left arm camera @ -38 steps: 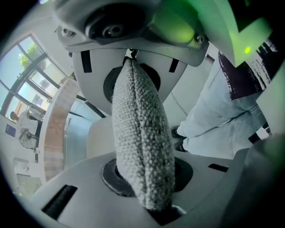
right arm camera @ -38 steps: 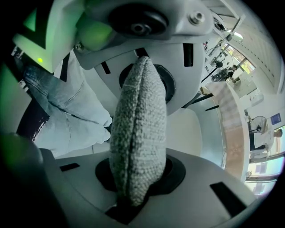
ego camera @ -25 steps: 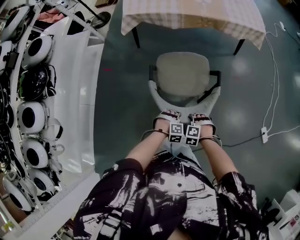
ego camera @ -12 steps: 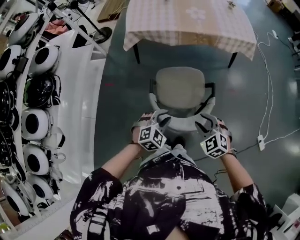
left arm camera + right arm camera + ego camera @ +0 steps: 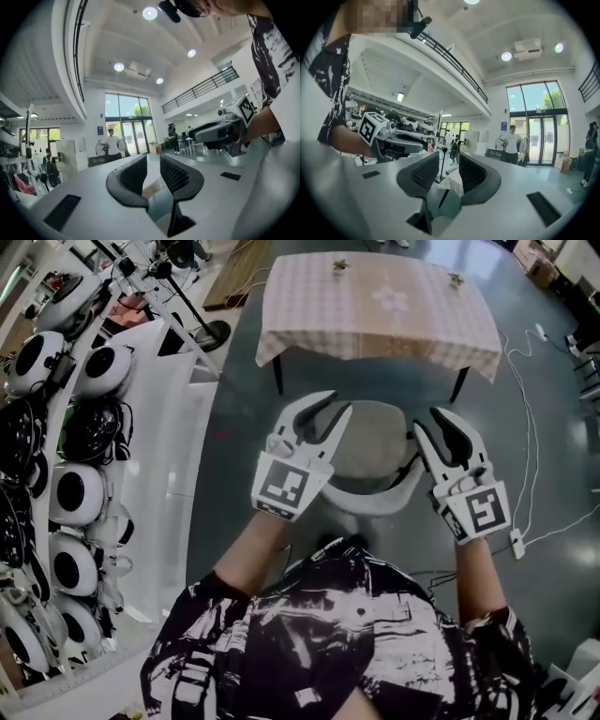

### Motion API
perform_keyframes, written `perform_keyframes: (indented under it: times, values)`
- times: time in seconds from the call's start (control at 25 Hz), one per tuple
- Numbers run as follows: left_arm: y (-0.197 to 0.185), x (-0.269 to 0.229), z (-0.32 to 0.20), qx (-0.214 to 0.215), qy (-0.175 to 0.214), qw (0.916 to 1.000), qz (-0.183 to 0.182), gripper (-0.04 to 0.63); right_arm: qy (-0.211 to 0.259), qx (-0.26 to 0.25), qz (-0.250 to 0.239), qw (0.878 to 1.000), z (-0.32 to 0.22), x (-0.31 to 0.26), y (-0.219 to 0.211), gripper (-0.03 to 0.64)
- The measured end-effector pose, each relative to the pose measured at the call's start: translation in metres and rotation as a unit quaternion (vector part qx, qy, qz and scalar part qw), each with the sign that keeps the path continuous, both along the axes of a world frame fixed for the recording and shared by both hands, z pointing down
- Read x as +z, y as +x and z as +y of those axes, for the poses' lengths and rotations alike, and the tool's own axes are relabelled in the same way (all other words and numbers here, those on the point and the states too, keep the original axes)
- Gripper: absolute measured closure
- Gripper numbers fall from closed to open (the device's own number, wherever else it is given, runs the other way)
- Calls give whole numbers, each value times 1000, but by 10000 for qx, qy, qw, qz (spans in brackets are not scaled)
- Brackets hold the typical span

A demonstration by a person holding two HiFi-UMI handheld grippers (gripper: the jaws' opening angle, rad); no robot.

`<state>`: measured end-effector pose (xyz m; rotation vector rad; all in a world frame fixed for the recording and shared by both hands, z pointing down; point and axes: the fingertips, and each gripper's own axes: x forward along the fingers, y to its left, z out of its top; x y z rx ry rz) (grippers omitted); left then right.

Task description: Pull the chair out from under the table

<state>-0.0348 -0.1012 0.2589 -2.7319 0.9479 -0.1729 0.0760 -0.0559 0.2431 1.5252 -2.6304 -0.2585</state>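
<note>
**Head view: both grippers held high, chair below and between them**

You hold the left gripper (image 5: 339, 402) and the right gripper (image 5: 432, 418) up close to the camera, both pointing level toward the table (image 5: 319, 324). Left gripper view and right gripper view look out across the hall and show no chair. On each gripper the jaws stand a narrow gap apart with nothing in it. Both pairs have just been closing a little, on air. Neither gripper touches anything.

Chair (image 5: 370, 432): it is on the floor well below the fingers, seen in the space between the two grippers. Its seat stands on your side of the table's near edge, with bare floor showing between the cloth hem and the seat. Judgement: it reads as already out from under the table.

Backrest (image 5: 373, 502): this is the part of the chair nearest you. Its long curve runs left to right, square across the line of a pull toward your body.

Reach: the left gripper sits over the backrest's left end and the right gripper over its right end. Neither is clearly nearer. Any further pull would call for bringing both down onto that rim.

Count: one chair, one table, two grippers, and two small items (image 5: 339, 263) on the table top, too small to identify.
</note>
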Motion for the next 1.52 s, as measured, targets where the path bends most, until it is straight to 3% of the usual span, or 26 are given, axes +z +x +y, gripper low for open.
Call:
perform_keyframes:
  times: [0.32,0.76,1.52]
  values:
    - [3,-70,-3,15,632,9959,654,571,311,-96,-466,9984,-4,-50,-8,519]
    - [9,-74,1,196,325,9972,648,594,685,-14,-578,9960,-1,-76,-17,617]
    - [21,-72,12,242,323,9973,606,594,726,74,-495,9961,13,-76,-12,617]
